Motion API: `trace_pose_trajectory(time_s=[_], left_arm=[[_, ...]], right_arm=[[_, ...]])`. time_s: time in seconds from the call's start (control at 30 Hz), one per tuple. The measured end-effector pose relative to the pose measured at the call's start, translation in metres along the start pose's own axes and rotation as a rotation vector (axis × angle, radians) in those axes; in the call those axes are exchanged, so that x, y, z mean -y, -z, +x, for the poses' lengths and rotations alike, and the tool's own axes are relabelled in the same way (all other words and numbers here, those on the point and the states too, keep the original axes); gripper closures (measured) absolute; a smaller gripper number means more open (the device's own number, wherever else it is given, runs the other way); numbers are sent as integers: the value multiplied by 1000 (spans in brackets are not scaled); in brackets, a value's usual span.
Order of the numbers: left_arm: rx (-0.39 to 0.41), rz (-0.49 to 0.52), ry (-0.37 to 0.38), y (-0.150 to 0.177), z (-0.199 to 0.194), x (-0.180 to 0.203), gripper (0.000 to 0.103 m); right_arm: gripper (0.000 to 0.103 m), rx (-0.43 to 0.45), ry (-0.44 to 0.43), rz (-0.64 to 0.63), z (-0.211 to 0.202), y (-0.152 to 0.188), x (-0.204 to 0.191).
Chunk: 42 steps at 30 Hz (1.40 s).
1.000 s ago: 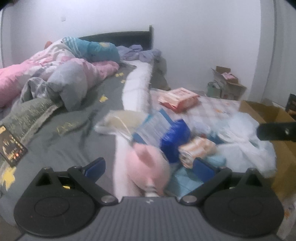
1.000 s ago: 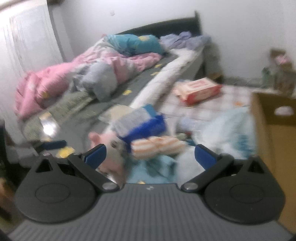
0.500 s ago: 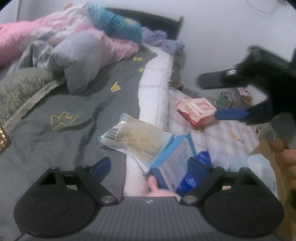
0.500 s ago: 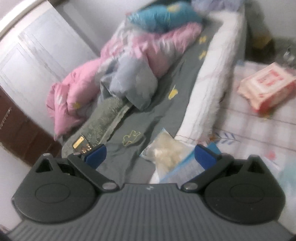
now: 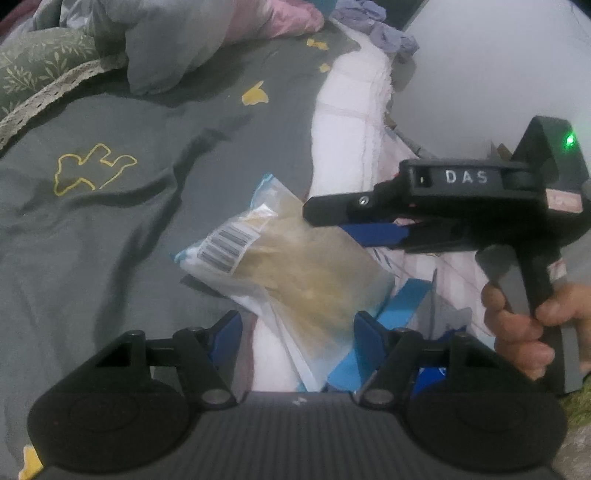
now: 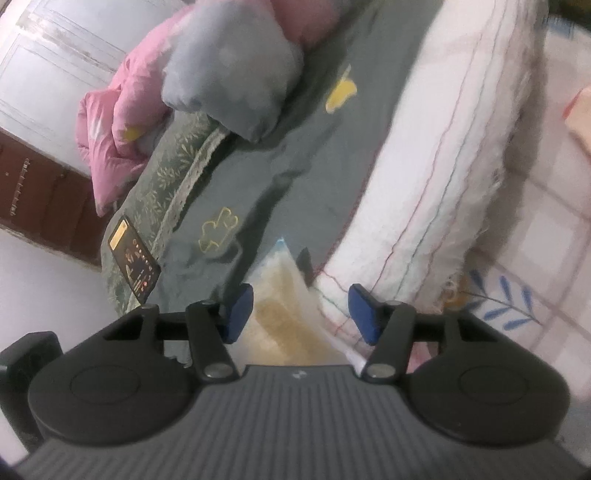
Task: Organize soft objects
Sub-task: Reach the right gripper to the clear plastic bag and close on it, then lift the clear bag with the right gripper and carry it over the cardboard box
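Left wrist view: my left gripper [image 5: 297, 330] is half-wide, jaws just been closing, straddling the near end of the clear bag [image 5: 291, 266] of tan stuff, pads not pressing yet. Bag lies on the grey bedsheet [image 5: 110, 229] at the white mattress edge [image 5: 347, 122]. Right of the bag, my right gripper [image 5: 332, 216], also just been closing, reaches over its far edge, no grip visible. Nothing sorted yet; lifting and placing remain.

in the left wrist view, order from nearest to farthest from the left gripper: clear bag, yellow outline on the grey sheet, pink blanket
1. Clear bag, lying between the left gripper fingers, at centre.
2. Yellow outline on the grey sheet, mid-left.
3. Pink blanket, top of the bed, farthest.
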State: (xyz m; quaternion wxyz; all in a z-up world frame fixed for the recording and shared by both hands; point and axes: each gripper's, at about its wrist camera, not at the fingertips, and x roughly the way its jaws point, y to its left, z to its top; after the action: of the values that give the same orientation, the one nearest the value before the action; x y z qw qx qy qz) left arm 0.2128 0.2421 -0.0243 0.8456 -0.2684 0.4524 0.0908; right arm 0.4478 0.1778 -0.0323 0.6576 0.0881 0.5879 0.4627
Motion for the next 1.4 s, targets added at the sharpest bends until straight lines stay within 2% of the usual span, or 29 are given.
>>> trace_pose_trajectory(time_s=[0.17,0.23,0.27,0.4,0.43,0.47,0.53,0.77,1.0,1.13,1.27,1.4], left_arm=[[4,-17,-6,-6,8,1,35],[16,-20,-8,-7,9,2,38],[20,-20,-9,-8,9,2,41],[60,-18,-18,-13,3,4,51],[67,-18,-19,-14,0,4,52],[77,-14,-15,-16,-5,5,60],[90,-15,-17,-19,-14,6,60],[216,23,-18,-15,-65,17,60],[307,74,31,-2,-121,46,60],[317,130,87,12,-138,76,60],[280,208,166,27,-141,120,60],[221,317,257,46,-127,184,60]], right_arm=[[52,-37,-75,28,14,-4,14],[60,-54,-107,43,12,0,17],[61,-61,-116,48,12,1,19],[71,-44,-126,39,8,3,12],[74,-36,-131,38,6,2,10],[76,-30,-137,34,4,2,6],[81,-19,-138,13,-2,0,-5],[83,56,-151,-65,-35,1,-51],[83,149,-163,-132,-94,18,-96],[83,208,-149,-143,-139,42,-108],[83,272,-117,-114,-192,75,-97],[83,359,-70,-41,-259,124,-63]])
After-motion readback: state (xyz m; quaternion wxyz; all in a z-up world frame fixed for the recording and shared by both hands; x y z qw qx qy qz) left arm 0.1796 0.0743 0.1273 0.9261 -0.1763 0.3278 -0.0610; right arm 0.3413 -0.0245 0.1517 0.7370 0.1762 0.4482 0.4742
